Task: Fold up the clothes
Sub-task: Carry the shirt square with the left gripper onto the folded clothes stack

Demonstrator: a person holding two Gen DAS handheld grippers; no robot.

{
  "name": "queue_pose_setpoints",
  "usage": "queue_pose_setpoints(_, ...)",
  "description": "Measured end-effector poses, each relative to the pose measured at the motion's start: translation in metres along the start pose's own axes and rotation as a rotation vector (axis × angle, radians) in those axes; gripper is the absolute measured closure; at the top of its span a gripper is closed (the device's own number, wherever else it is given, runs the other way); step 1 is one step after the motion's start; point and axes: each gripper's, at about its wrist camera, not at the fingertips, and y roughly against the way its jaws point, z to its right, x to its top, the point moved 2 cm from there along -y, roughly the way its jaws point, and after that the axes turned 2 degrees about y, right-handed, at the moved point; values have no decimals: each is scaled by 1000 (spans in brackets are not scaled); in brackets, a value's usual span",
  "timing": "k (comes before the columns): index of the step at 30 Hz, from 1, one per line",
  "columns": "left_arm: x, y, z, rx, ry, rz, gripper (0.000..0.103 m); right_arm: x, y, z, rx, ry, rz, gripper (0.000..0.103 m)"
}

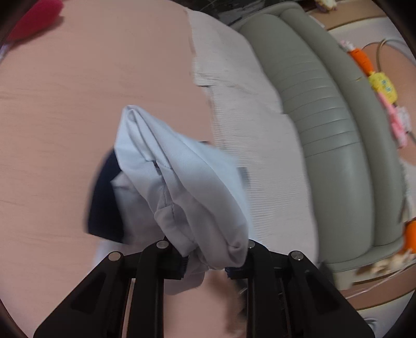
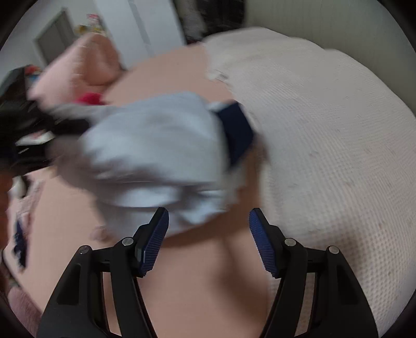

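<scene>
Pink bedsheet covers most of the scene, with a white waffle-textured blanket along one side and a grey-green padded headboard beyond it. Pale blue garment with a dark navy cuff or trim is bunched and creased, seams showing, lifted off the sheet. Left gripper is clamped on a gathered fold of it, fabric squeezed between the pads. Right gripper is released, jaws apart, nothing between them, garment edge just ahead. Right wrist view is blurred. No readable labels or writing. Red plush item sits far off on the sheet.
</scene>
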Motion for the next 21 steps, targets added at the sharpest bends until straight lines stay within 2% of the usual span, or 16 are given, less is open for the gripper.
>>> queue_pose_setpoints(2, 0, -1, 12, -12, -14, 6, 82, 1, 5, -10, 60, 40, 19, 37)
queue_pose_setpoints(4, -3, -5, 18, -6, -18, 4, 82, 4, -6, -9, 35, 21, 9, 37)
queue_pose_setpoints(7, -15, -7, 12, -1, 0, -12, 82, 11, -21, 13, -12, -93, -13, 47)
queue_pose_setpoints(10, -31, -10, 3, 15, 11, -13, 82, 16, -12, 30, -80, -153, 39, 49)
queue_pose_setpoints(12, -44, -14, -9, 12, 39, -17, 81, 19, -2, 37, -154, -154, 92, 46)
queue_pose_setpoints(15, -63, -37, -16, -5, 78, -34, 79, 19, 2, 45, -150, -194, 113, 46)
queue_pose_setpoints(18, -78, -39, -29, -19, 125, -3, 60, 18, -2, 51, -152, -214, 91, 46)
queue_pose_setpoints(19, -83, -37, -35, -32, 152, 15, 50, 18, -2, 52, -148, -215, 84, 46)
queue_pose_setpoints(21, -90, -30, -47, -78, 202, 48, 44, 20, 1, 54, -119, -193, 67, 46)
